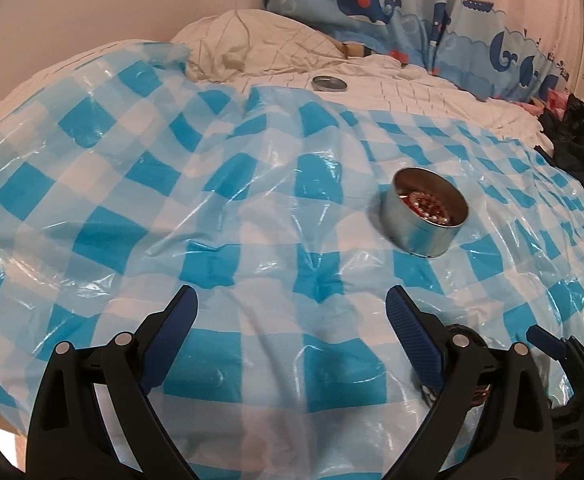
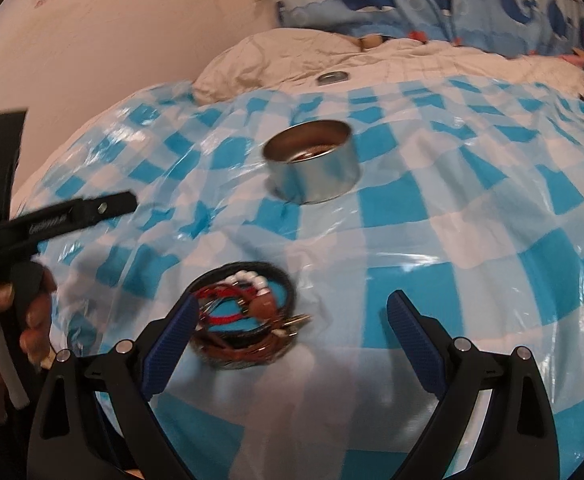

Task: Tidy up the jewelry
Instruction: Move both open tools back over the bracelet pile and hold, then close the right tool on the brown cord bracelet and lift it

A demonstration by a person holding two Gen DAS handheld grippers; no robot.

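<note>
A round silver tin (image 1: 427, 216) stands open on the blue-and-white checked plastic sheet (image 1: 196, 208), with pearl and red beads inside; it also shows in the right wrist view (image 2: 313, 164). A pile of bracelets (image 2: 244, 316), black, brown, red and white-beaded, lies on the sheet just ahead of my right gripper (image 2: 292, 320), beside its left finger (image 2: 176, 328). The right gripper is open and empty. My left gripper (image 1: 292, 312) is open and empty, short of the tin and to its left; it also shows at the left of the right wrist view (image 2: 72, 212).
The tin's lid (image 1: 329, 83) lies on the white quilt (image 1: 411, 92) beyond the sheet. A whale-print curtain (image 1: 411, 8) hangs behind the bed. Dark clothing (image 1: 583, 148) lies at the right edge.
</note>
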